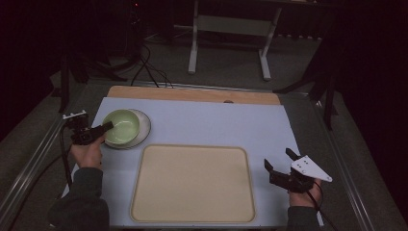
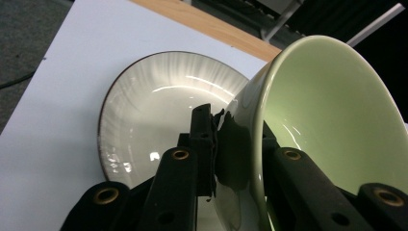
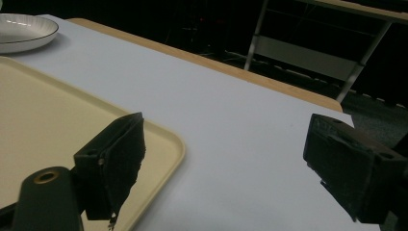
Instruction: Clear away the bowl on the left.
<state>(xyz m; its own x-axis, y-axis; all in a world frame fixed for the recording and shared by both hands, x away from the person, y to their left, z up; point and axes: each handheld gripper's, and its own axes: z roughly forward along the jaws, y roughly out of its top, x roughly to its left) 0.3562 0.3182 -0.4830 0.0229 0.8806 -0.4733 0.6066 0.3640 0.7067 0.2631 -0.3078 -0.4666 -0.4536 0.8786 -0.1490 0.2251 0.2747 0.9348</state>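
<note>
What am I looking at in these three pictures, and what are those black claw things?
No robot here: a person sits at a table holding a two-jaw hand tool in each hand. One picture is taken from above; the other two come from small cameras riding on each tool, looking along its black jaws.

On the white table lie an empty beige tray and a white plate. The left gripper has its jaws shut on the rim of a green bowl, one jaw inside and one outside, tilting it over the plate. The right gripper is open and holds nothing, beside the tray.
</note>
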